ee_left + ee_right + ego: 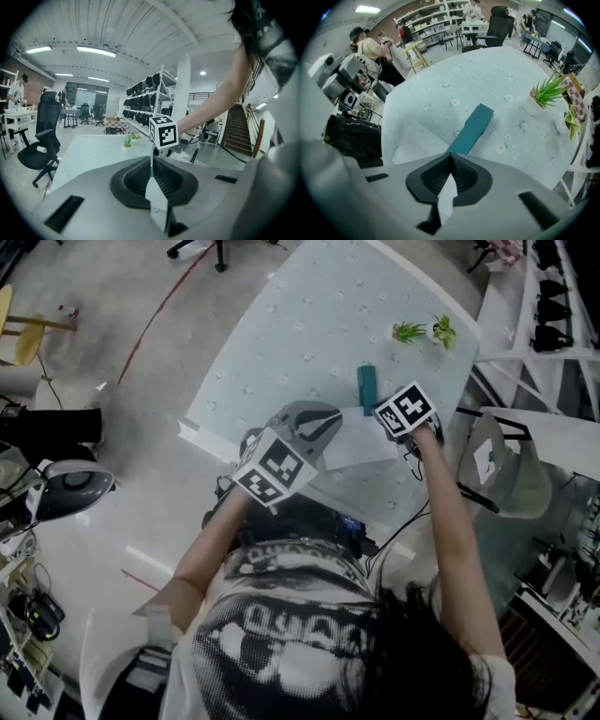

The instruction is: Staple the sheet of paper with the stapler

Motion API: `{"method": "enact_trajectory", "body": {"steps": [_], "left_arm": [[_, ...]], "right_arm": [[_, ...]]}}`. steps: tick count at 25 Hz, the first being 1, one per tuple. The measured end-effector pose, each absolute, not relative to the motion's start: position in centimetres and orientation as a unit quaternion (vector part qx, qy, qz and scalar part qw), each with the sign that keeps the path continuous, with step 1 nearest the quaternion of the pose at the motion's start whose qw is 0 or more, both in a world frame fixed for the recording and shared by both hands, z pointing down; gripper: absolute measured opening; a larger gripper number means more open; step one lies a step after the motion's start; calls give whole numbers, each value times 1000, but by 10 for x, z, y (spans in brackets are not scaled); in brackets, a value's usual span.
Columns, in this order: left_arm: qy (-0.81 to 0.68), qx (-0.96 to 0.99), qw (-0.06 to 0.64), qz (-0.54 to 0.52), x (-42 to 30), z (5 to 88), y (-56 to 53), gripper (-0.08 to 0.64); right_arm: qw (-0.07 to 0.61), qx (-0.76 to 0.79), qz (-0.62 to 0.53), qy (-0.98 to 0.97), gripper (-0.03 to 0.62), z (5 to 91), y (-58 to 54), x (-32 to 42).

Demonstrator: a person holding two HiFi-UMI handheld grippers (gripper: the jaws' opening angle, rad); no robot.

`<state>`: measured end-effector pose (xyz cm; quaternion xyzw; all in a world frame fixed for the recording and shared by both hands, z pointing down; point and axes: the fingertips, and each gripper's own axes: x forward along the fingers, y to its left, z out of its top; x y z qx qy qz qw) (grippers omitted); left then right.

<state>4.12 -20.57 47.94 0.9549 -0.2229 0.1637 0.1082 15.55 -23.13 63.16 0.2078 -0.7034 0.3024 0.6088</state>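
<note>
The white sheet of paper (354, 442) lies near the front edge of the flower-patterned table (309, 324). A teal stapler (367, 388) rests flat just beyond it. My left gripper (314, 423) comes in low from the left, shut on the sheet's left edge; the paper shows edge-on between its pads (157, 201). My right gripper (405, 413) points steeply down at the sheet's right end, shut on a white strip of paper (447, 194). In the right gripper view the stapler (472, 129) lies straight ahead of the jaws, and the sheet (412, 143) spreads to its left.
Two small potted plants (409, 332) (443, 330) stand at the table's far right corner. A grey chair (506, 460) sits off the table's right side. A black office chair (40, 150) stands left of the table. People work at benches in the background (370, 47).
</note>
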Motion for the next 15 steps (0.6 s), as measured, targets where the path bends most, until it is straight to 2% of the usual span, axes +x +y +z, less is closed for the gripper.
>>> {"method": "enact_trajectory", "body": {"steps": [2, 7, 15], "left_arm": [[-223, 955, 107, 163, 42, 479, -204, 11], [-227, 954, 104, 166, 41, 478, -201, 11], [-229, 954, 84, 177, 30, 464, -198, 11]], "right_arm": [[619, 208, 294, -698, 5, 633, -232, 155], [577, 222, 323, -716, 3, 632, -232, 157], [565, 252, 291, -730, 5, 630, -231, 156]]}}
